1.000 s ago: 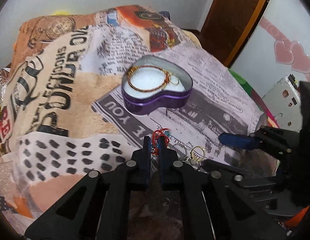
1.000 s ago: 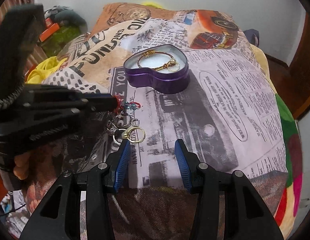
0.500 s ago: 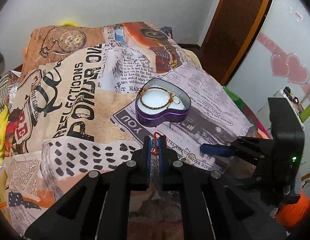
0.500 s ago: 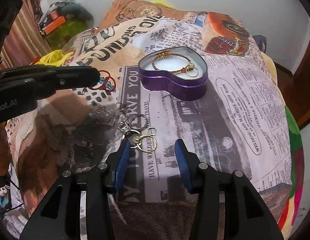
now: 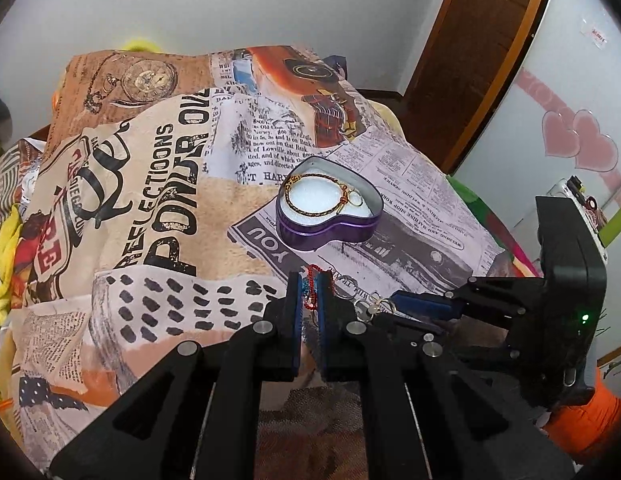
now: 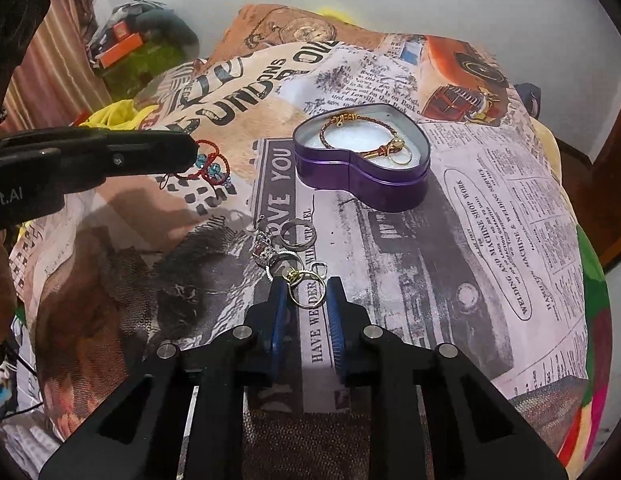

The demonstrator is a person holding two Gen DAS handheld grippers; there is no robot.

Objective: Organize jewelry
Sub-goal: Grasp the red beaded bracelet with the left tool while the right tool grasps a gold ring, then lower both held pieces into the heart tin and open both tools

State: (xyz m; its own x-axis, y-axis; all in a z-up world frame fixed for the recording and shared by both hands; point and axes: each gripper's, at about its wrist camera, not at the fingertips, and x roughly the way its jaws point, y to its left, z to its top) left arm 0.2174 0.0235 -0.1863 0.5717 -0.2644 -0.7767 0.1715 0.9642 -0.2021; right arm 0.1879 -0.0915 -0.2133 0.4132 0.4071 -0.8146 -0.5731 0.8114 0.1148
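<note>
My left gripper (image 5: 309,294) grasps the red beaded bracelet (image 6: 209,163) aloft; my right gripper (image 6: 306,300), jaws released, straddles the gold ring (image 6: 307,290) near the heart tin (image 6: 362,184).

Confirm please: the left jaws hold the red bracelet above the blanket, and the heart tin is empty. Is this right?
Not quite. The heart tin is not empty: a gold bracelet already lies inside, as the right wrist view shows. The rest stands: the left gripper holds the red bracelet above the blanket.
</note>
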